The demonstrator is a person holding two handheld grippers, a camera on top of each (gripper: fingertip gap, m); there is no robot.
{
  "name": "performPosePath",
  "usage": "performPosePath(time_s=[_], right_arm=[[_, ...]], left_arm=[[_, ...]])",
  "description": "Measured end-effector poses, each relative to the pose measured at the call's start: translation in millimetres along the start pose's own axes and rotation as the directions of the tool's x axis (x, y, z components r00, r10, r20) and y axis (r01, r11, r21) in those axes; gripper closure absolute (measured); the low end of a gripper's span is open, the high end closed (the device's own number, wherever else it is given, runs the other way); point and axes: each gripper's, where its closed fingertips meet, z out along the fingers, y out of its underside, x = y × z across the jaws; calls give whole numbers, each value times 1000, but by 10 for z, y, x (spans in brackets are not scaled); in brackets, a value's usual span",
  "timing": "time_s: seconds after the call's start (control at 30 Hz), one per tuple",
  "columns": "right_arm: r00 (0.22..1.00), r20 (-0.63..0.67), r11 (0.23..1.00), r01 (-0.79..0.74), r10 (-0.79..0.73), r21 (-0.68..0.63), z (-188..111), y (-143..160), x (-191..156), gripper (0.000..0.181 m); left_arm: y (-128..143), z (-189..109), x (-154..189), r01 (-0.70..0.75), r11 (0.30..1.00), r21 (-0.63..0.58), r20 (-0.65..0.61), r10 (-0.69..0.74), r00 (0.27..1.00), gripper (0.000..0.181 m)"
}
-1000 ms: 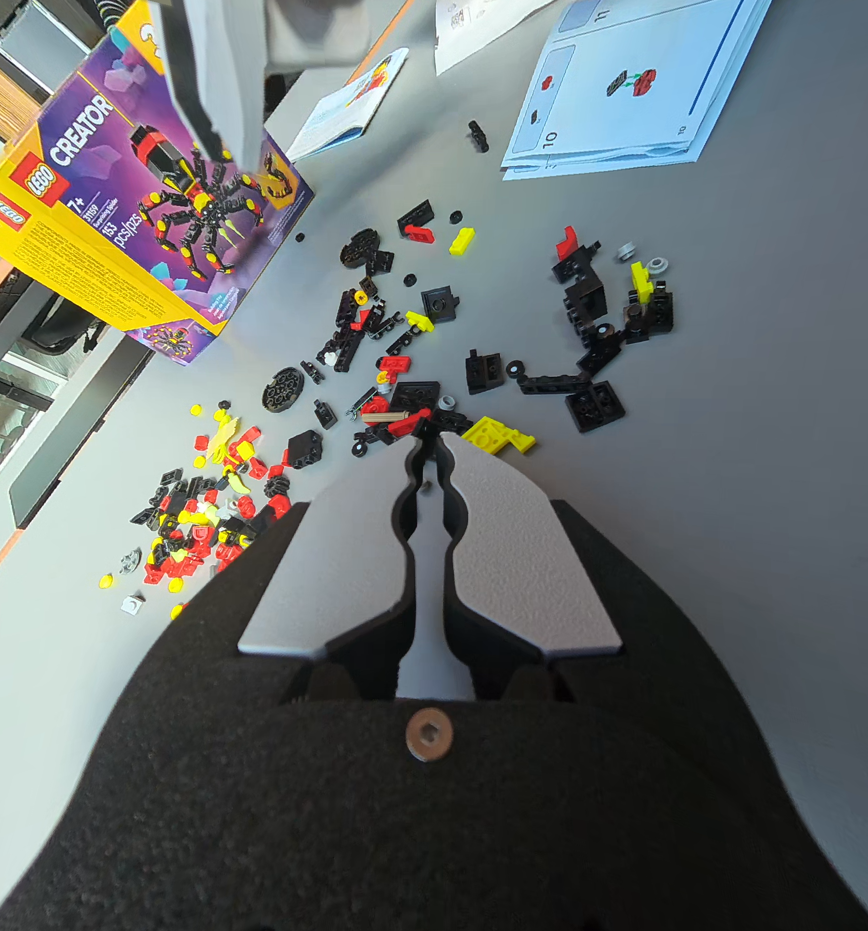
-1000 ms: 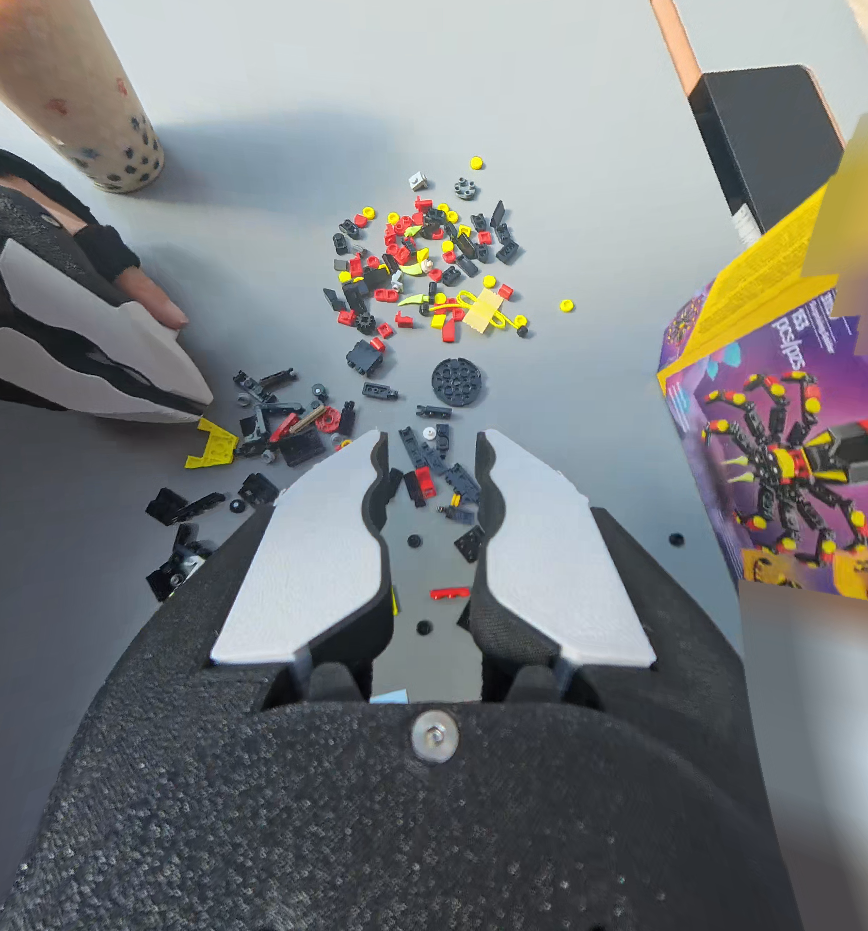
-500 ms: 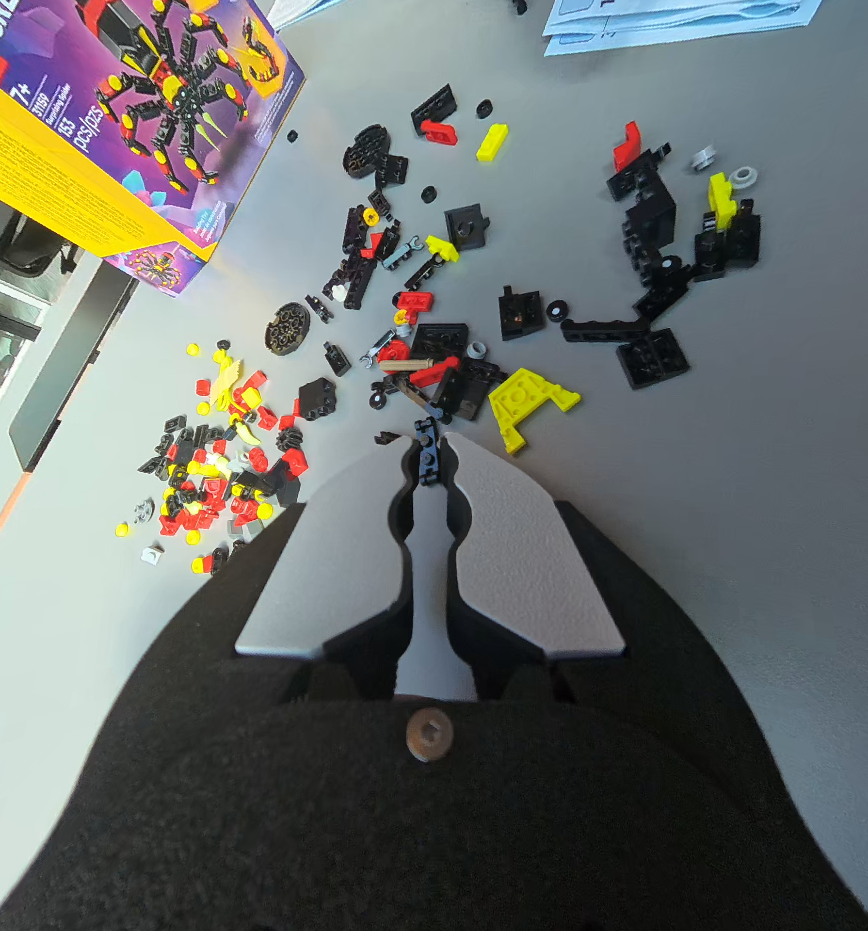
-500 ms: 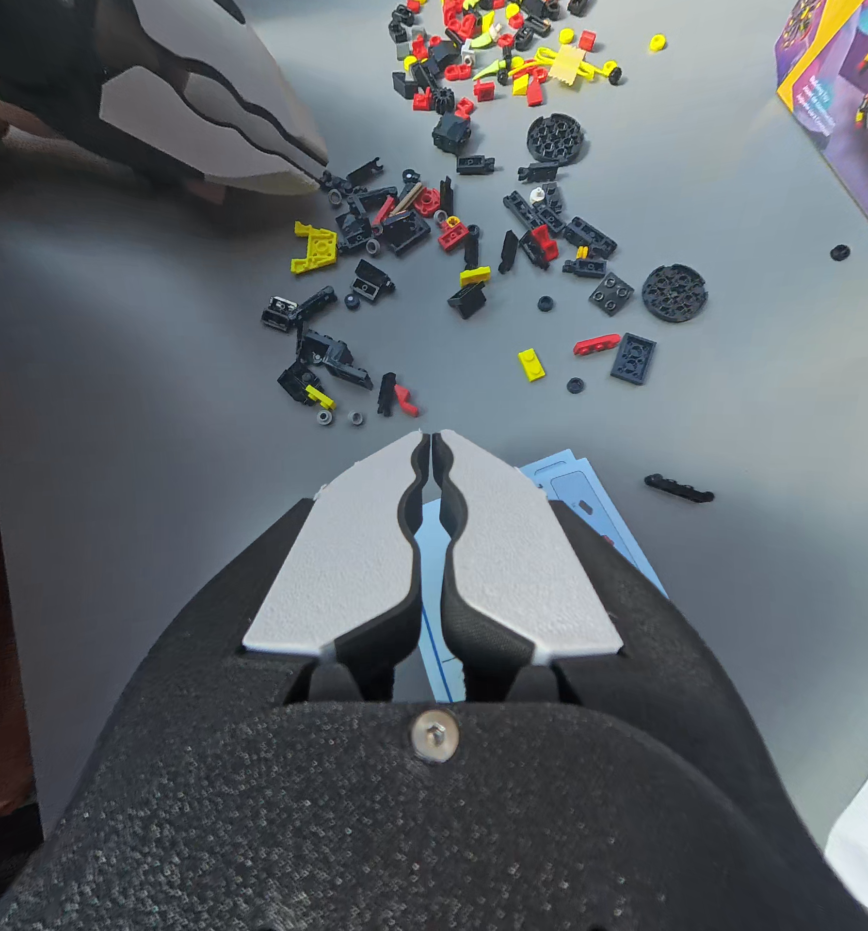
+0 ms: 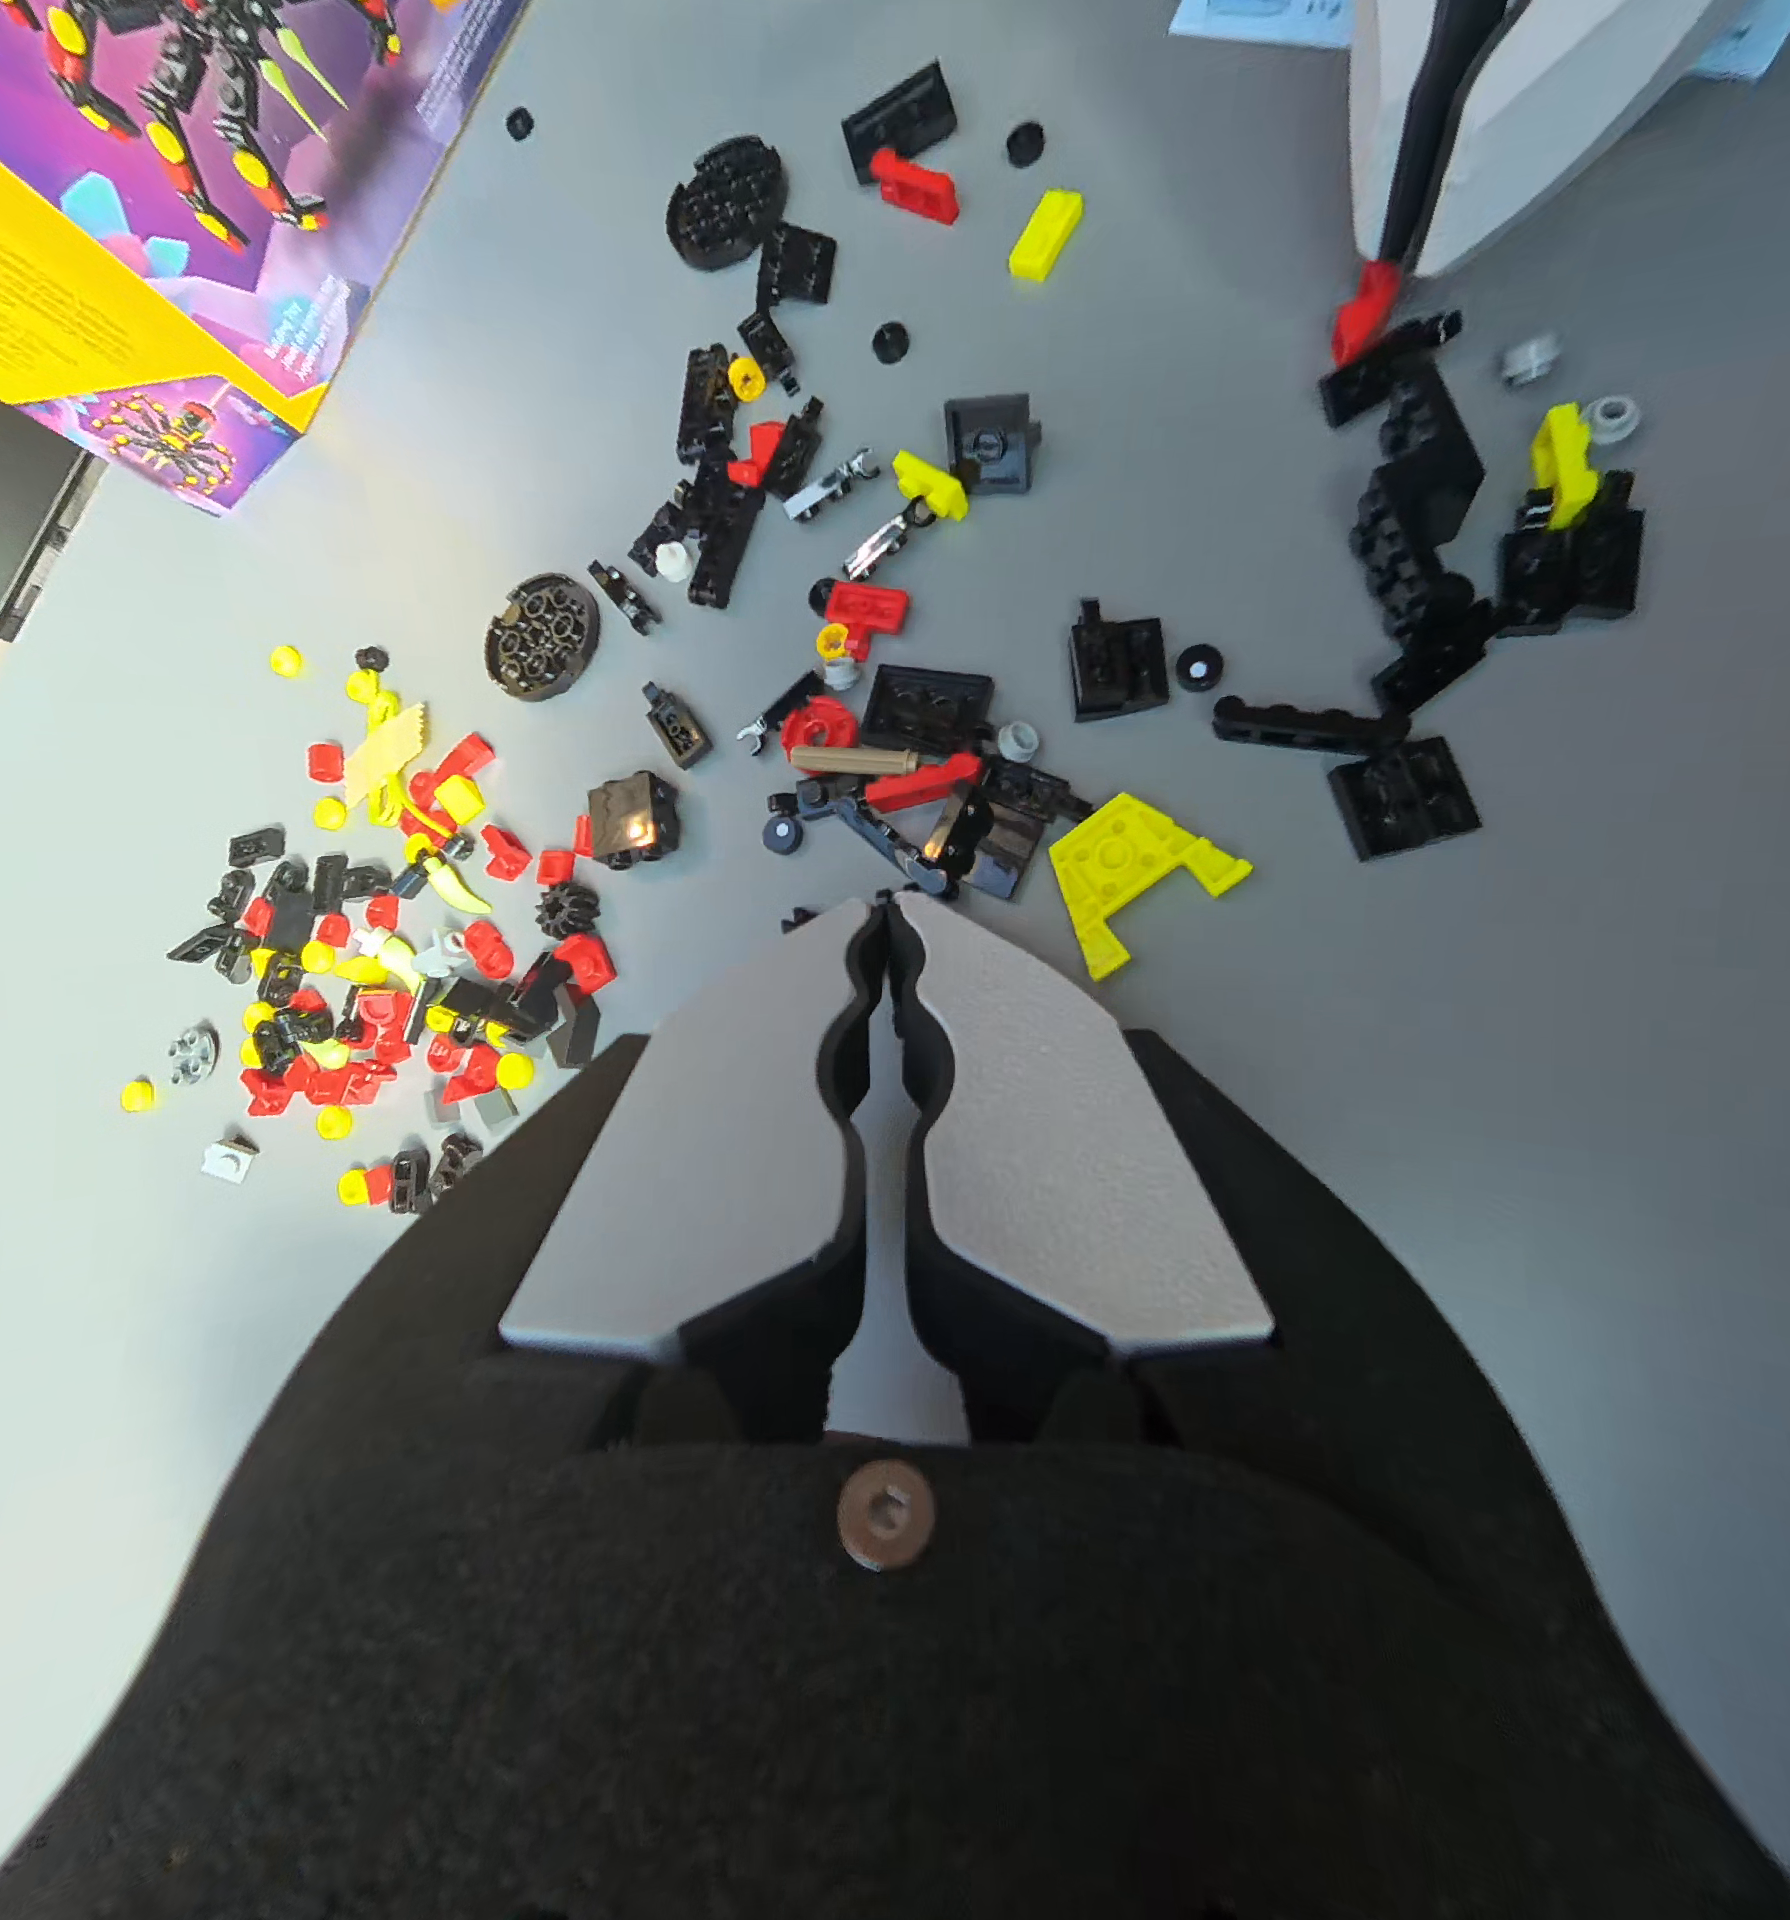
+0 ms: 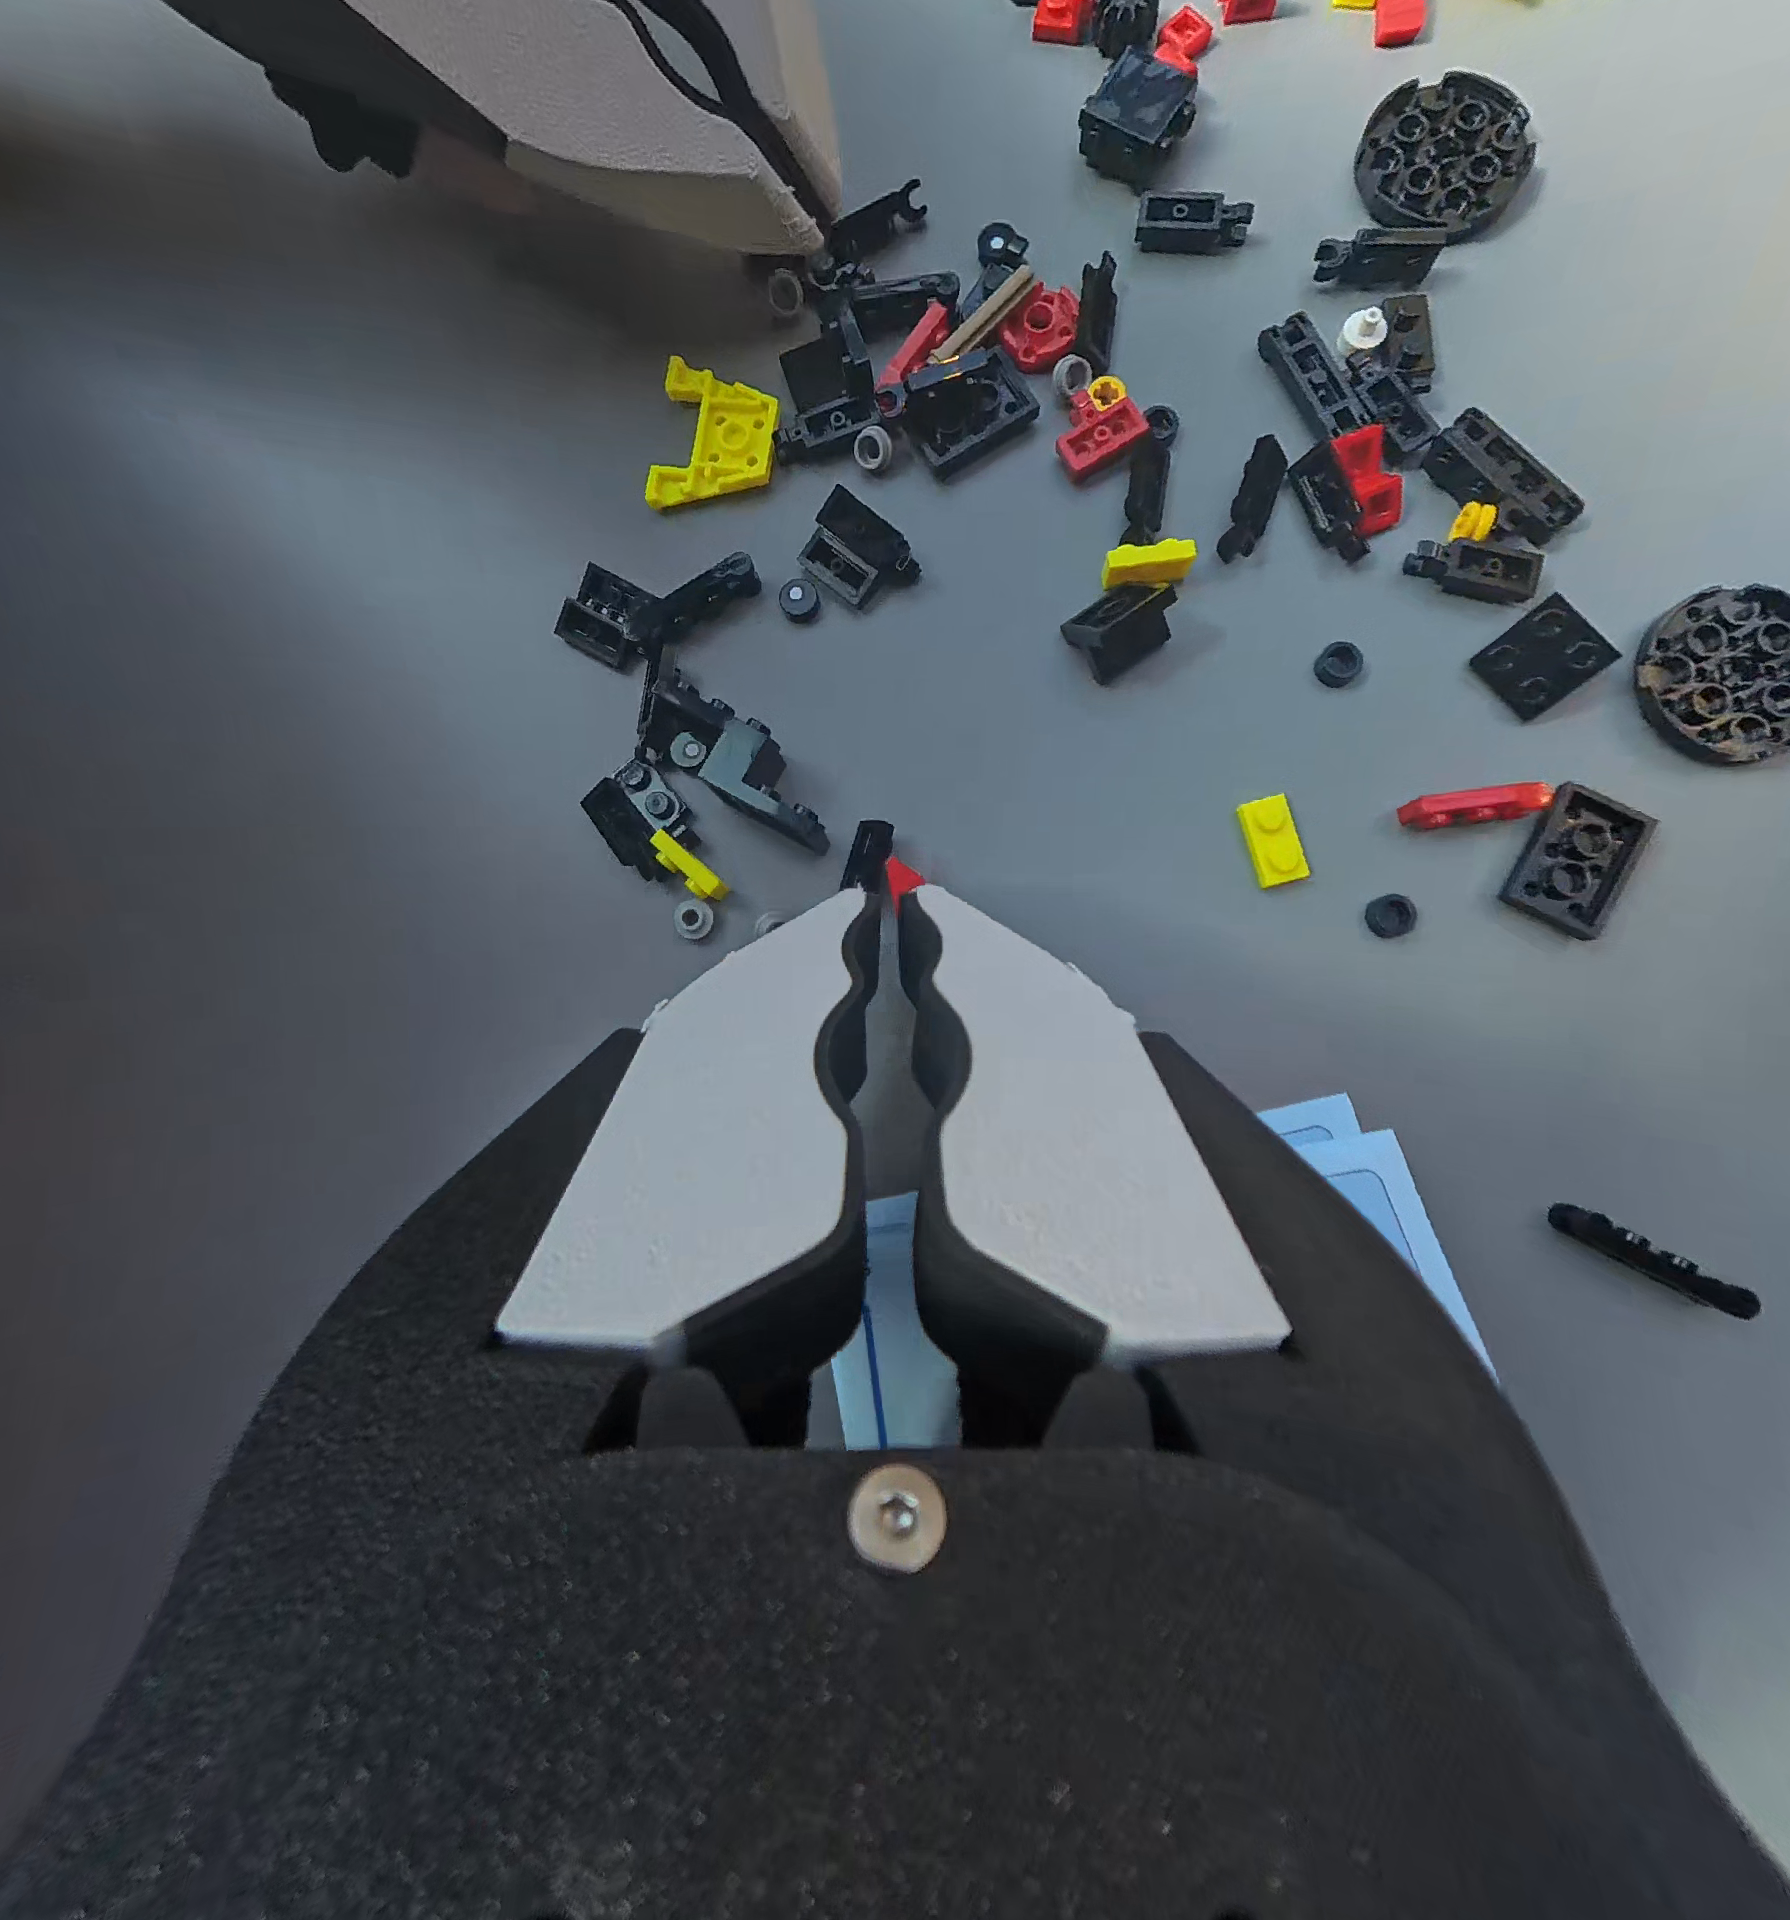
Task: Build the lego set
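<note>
Loose black, red and yellow Lego pieces lie scattered on the grey table [image 5: 1493,1143]. My left gripper [image 5: 886,904] is shut, its tips just short of a tangle of black and red pieces [image 5: 922,790] and a yellow wedge plate [image 5: 1130,862]. A speck of black shows at its tips; I cannot tell if it is held. It also shows in the right wrist view [image 6: 816,234]. My right gripper [image 6: 891,896] is shut on a small red piece [image 6: 903,878] beside a black piece [image 6: 867,852]. In the left wrist view the right gripper [image 5: 1390,255] pinches the red piece [image 5: 1364,312] low over the table.
The purple and yellow set box [image 5: 143,208] lies at the far left. A blue instruction booklet [image 6: 1369,1195] lies under my right gripper. A dense pile of small red, yellow and black pieces [image 5: 382,987] sits left of my left gripper. A black pile [image 5: 1421,540] sits right. My hands' fingertips stand some 12 cm from each other.
My right gripper has moved forward to the small red piece and closed on it. My left gripper has drawn nearer the central pieces and closed tighter; the black piece seen between its tips earlier hardly shows.
</note>
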Motion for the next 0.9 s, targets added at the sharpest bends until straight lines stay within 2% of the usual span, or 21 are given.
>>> performPosePath(time_s=[0.03, 0.27, 0.4, 0.53, 0.63, 0.77, 0.9], right_arm=[[1000, 8, 1000, 6, -6, -7, 26, -3, 1, 178], [999, -2, 999, 47, -47, 11, 20, -183, 136, 175], [998, 21, 997, 65, -66, 36, 80, -403, 243, 175], [996, 52, 997, 79, -79, -2, 279, -482, 396, 175], [995, 80, 998, 62, -61, 0, 319, -503, 494, 176], [997, 33, 997, 73, -72, -20, 213, -455, 634, 175], [999, -27, 1000, 31, -31, -3, -19, -369, 816, 175]], left_arm=[[46, 18, 1, -13, 999, -34, -3, 13, 1000, 181], [175, -39, -36, 7, 995, -100, 9, -6, 1000, 181], [149, -90, 0, 33, 996, -77, -3, -34, 999, 181], [-57, -56, -9, 61, 998, 11, -20, -61, 998, 181], [-251, 26, -26, 35, 998, 48, -31, -34, 999, 180], [-371, 195, -4, -20, 999, 48, -67, 23, 997, 180], [-306, 302, 18, -60, 998, -6, -100, 59, 993, 180]])
